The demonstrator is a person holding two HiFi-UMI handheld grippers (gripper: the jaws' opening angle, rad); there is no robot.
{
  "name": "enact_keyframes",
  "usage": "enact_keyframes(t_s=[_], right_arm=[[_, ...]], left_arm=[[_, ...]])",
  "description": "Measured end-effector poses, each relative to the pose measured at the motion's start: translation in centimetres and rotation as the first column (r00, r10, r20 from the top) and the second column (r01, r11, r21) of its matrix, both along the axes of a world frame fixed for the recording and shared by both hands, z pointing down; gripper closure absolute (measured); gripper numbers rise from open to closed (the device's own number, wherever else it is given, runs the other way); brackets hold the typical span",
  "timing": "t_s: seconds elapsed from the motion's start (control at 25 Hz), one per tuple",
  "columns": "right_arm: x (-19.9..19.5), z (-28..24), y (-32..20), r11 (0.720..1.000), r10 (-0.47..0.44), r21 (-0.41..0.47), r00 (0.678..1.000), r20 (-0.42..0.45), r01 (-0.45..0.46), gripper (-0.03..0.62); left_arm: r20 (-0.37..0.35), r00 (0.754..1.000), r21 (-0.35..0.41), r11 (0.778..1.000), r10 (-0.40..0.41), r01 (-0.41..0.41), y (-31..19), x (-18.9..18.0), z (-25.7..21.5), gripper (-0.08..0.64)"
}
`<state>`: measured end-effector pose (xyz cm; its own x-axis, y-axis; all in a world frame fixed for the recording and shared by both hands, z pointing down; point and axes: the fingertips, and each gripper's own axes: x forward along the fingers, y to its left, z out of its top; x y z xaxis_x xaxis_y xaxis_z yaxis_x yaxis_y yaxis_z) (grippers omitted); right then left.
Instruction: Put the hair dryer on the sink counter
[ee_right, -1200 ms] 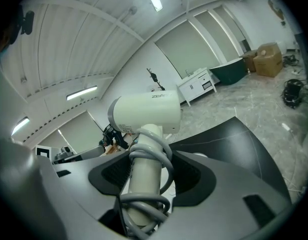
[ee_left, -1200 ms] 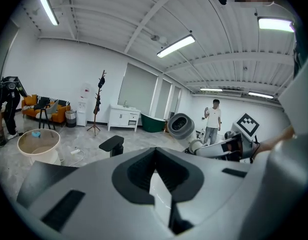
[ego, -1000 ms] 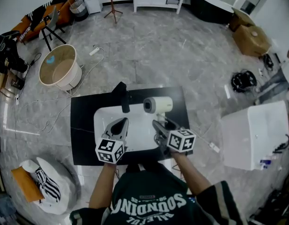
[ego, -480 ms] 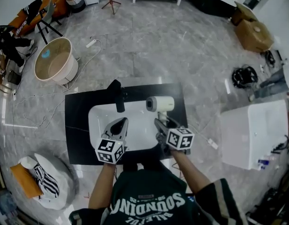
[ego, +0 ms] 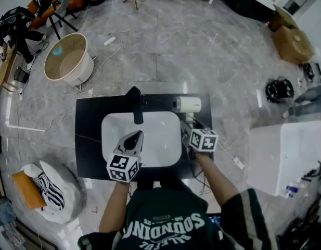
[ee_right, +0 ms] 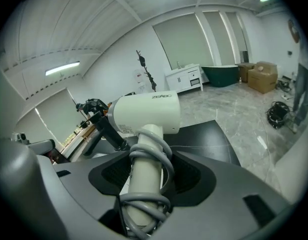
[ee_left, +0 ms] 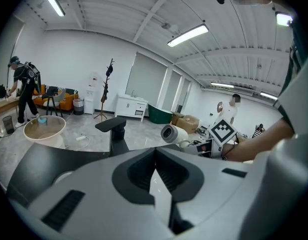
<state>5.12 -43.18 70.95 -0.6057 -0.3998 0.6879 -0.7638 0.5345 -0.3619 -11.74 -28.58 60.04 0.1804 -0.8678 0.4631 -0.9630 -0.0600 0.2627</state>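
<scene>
The right claw is clamping the handle of the white hair dryer. In the right gripper view its jaws are pressing on either side of the handle, with the claw closed onto it. A grey cord is coiling in several loops around that handle, inside the grip. The hair dryer is standing with its handle pointing down into the jaws and its barrel lying crosswise above them.

In the head view the hair dryer is sitting over the right rear corner of the black tabletop, just beside the right edge of the white sink basin. Whether it is touching the surface cannot be told.

The left claw is hovering over the front left part of the basin, well apart from the hair dryer. In the left gripper view the jaws of this claw are sitting together, with nothing between them.

A black faucet is standing at the middle of the rear edge of the tabletop, its spout reaching over the basin, to the left of the hair dryer. On the grey floor beyond the tabletop's rear left corner a round tan tub is standing, and a white cabinet is standing off the right edge.
</scene>
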Motion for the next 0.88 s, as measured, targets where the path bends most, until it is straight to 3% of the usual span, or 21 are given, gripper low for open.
enact_keyframes(t_s=[0.88], right_arm=[[-0.4,7.6,-4.9,0.998,0.008,-0.052,0.974,-0.225,-0.02,0.348]], left_arm=[[-0.013,0.993,-0.067,0.991,-0.118,0.117,2.8,-3.3,2.0,0.56]])
